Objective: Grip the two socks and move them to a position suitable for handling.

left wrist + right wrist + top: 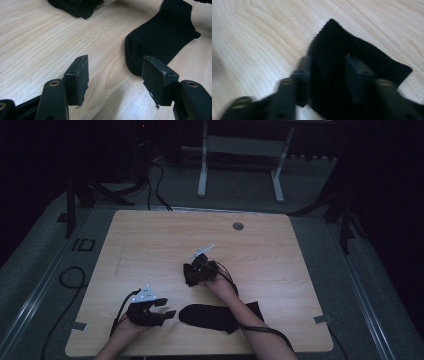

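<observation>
A light wooden table [150,245] is seen in the middle of the high view, under dim light. Low in that frame, right of centre, a black sock [210,316] is laid flat on the wood, partly covered by the person's right forearm [240,307]. The left gripper [169,309] is held at lower left of centre, its jaws spread wide apart with nothing between them; in the left gripper view the sock [162,37] is seen at upper right, just beyond the right-hand jaw. The right gripper [192,276] is held near the frame's centre. In the blurred right gripper view, a second piece of black knitted fabric [329,72] is seen between its partly spread jaws; whether it is clamped cannot be told.
</observation>
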